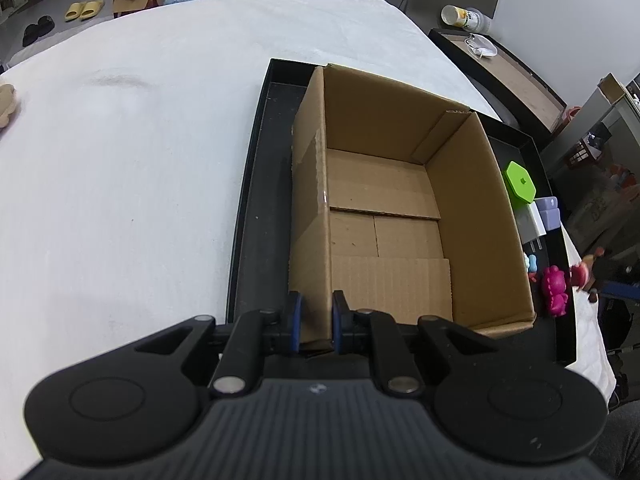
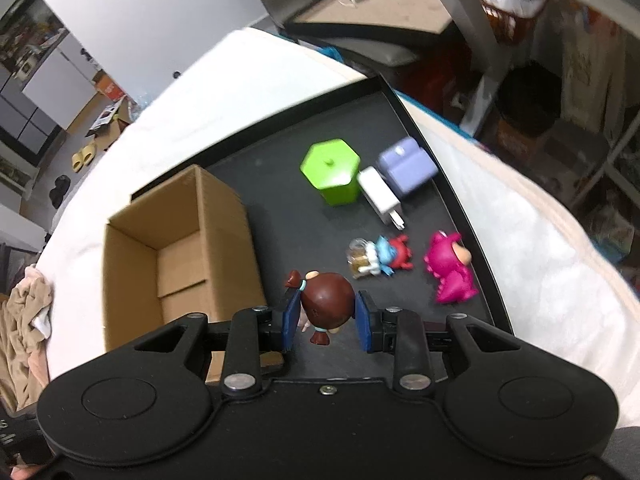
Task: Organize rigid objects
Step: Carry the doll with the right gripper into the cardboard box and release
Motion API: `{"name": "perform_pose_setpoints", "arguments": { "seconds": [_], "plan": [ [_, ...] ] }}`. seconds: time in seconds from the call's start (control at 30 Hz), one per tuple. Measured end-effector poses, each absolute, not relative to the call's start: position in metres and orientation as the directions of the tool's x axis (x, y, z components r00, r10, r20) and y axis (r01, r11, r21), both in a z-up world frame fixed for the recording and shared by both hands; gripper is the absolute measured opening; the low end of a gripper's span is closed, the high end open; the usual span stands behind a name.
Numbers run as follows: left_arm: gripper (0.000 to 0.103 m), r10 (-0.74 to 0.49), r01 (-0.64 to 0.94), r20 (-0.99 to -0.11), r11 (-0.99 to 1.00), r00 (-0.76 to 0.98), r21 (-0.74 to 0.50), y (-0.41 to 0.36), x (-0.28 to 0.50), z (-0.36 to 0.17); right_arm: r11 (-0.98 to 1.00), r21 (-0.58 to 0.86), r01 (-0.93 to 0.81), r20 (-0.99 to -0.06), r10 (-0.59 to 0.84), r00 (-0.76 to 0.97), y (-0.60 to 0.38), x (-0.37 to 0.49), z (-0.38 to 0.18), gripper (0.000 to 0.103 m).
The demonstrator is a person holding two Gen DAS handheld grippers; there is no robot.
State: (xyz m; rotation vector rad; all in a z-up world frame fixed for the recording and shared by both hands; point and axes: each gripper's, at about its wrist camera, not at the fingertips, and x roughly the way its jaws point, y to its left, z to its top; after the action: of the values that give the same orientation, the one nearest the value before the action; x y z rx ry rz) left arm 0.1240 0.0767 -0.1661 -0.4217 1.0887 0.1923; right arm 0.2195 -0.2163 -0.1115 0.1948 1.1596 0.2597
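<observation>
An open, empty cardboard box (image 1: 388, 216) stands in a black tray (image 1: 256, 208). My left gripper (image 1: 316, 320) is shut on the box's near left wall. My right gripper (image 2: 328, 314) is shut on a brown-haired doll figurine (image 2: 326, 300) and holds it above the tray (image 2: 288, 216), right of the box (image 2: 172, 248). On the tray lie a green hexagonal container (image 2: 332, 170), a white charger (image 2: 380, 196), a purple block (image 2: 406, 166), a small blue and red figure (image 2: 384, 258) and a pink dinosaur toy (image 2: 450, 268).
The tray sits on a white cloth-covered table (image 1: 120, 160). A beige cloth (image 2: 24, 320) lies at the table's left edge. A side table with a can (image 1: 464, 16) stands beyond the far right corner. Clutter fills the floor on the right.
</observation>
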Motion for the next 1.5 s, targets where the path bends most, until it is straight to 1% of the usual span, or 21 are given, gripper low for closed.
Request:
{"name": "perform_pose_setpoints", "arguments": {
  "seconds": [0.47,0.83,1.2,1.5],
  "plan": [
    [0.014,-0.073,-0.356,-0.893,0.900,0.445,-0.251,0.079,0.124,-0.167,0.953,0.257,-0.157,-0.854,0.301,0.425,-0.182,0.213,-0.091,0.030],
    [0.015,-0.089,-0.339,-0.890,0.904,0.447,-0.261,0.082,0.122,-0.167,0.953,0.233,-0.193,-0.855,0.295,0.426,-0.152,0.212,-0.091,0.030],
    [0.015,-0.106,-0.333,-0.889,0.902,0.446,-0.274,0.086,0.123,-0.168,0.941,0.231,-0.247,-0.849,0.319,0.422,-0.116,0.218,-0.088,0.030],
    [0.015,-0.120,-0.322,-0.889,0.904,0.443,-0.283,0.089,0.124,-0.170,0.931,0.217,-0.292,-0.858,0.325,0.398,-0.085,0.223,-0.096,0.030]
  ]
}}
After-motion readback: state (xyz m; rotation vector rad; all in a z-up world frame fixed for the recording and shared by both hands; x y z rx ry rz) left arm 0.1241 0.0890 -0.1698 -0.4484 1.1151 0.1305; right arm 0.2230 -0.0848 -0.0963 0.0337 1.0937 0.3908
